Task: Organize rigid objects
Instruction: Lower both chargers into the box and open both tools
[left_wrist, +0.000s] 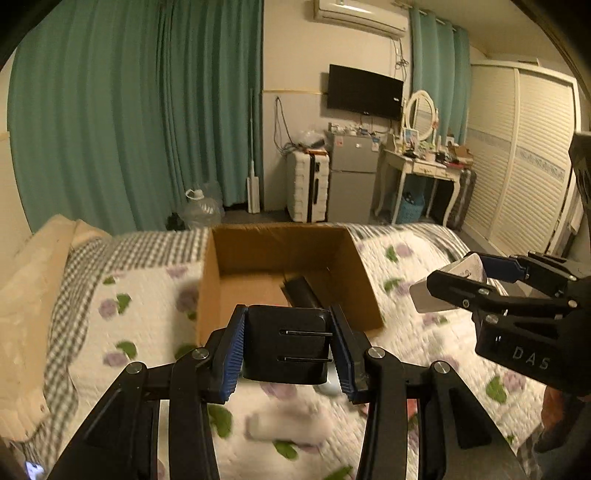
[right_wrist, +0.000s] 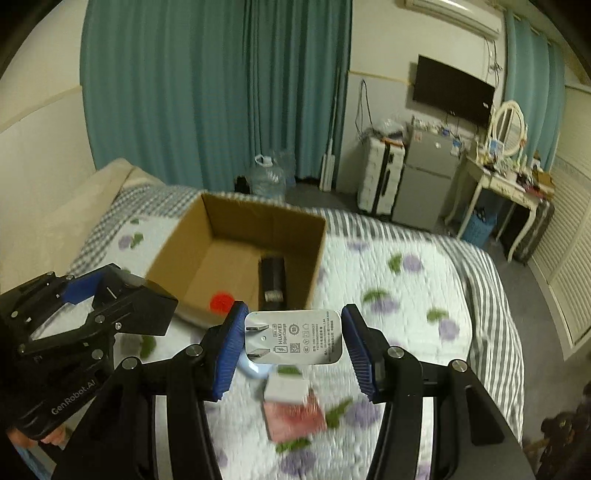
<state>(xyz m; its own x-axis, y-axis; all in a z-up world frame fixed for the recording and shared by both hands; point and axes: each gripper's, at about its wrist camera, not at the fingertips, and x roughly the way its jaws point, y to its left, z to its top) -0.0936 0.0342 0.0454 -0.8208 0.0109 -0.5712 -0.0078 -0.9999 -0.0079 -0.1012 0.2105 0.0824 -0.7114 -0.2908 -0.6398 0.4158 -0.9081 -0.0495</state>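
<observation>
My left gripper (left_wrist: 287, 349) is shut on a black plug adapter (left_wrist: 286, 345) with two prongs, held just in front of an open cardboard box (left_wrist: 364, 280) on the bed. My right gripper (right_wrist: 293, 341) is shut on a white Huawei charger (right_wrist: 295, 341), held above the quilt near the box's front corner (right_wrist: 314, 258). The box holds a black oblong object (right_wrist: 272, 277) and a red round thing (right_wrist: 221, 301). The right gripper with the charger (left_wrist: 448, 284) shows at the right of the left wrist view; the left gripper (right_wrist: 110, 295) shows at the left of the right wrist view.
A white block (right_wrist: 286, 387) and a pink packet (right_wrist: 293, 417) lie on the flowered quilt (right_wrist: 406, 314) below the right gripper. A beige pillow (left_wrist: 33, 295) lies left. Beyond the bed stand water jugs (left_wrist: 201, 210), a suitcase (left_wrist: 308, 186), a fridge (left_wrist: 351, 177) and a dressing table (left_wrist: 417, 166).
</observation>
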